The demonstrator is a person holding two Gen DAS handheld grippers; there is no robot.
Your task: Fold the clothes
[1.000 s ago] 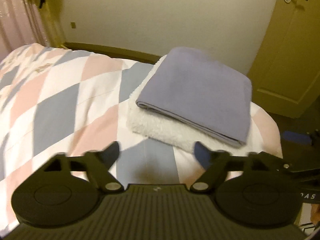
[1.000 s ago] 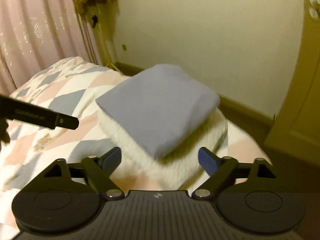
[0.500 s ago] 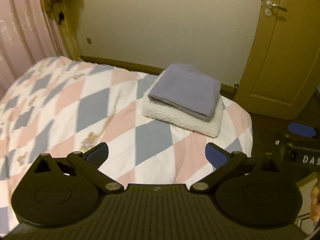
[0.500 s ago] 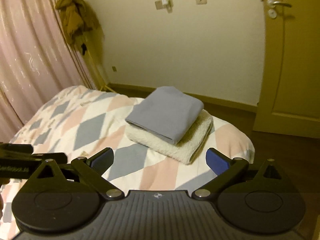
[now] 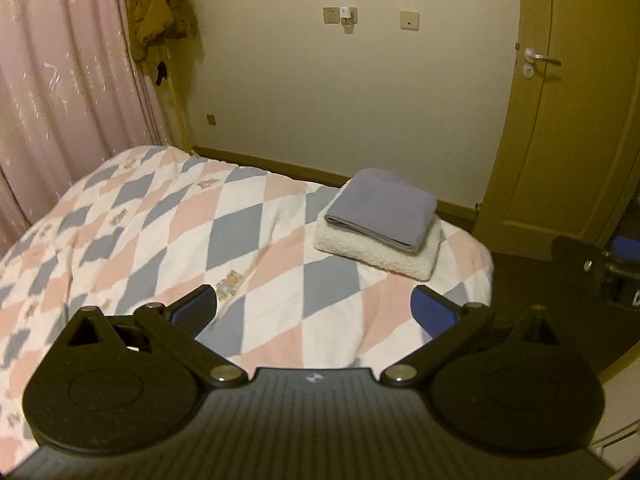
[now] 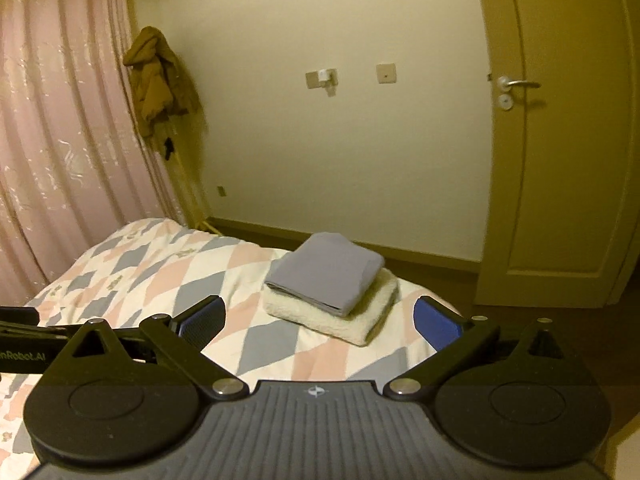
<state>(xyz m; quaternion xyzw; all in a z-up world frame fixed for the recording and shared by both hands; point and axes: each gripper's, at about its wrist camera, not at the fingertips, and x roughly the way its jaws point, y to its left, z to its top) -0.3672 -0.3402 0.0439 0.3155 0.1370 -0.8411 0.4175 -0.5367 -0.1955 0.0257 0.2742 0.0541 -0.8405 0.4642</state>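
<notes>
The bed (image 5: 168,236), under a diamond-patterned cover of pink, grey and white, fills the left and middle of both views, with a pink curtain (image 5: 60,92) along its far-left side and a door (image 6: 560,160) to the right. Near the bed's far right corner lies the stack: a cream fleece (image 5: 372,250) folded flat on the cover, and a grey cloth (image 5: 382,212) folded square on top of it, edges roughly in line and nothing trailing. No loose garment shows anywhere on the bed.

The left gripper (image 5: 314,312) is held above the near edge with its jaws wide and nothing between them; the right gripper (image 6: 320,320) is the same, wide and empty, well apart from the stack.

Judging from the tidy pile, the folding looks done and the step in hand is backing away. To do that well, keep both tongs wide and clear of the stack, avoid dragging the cover, and leave the pile's edges undisturbed.
</notes>
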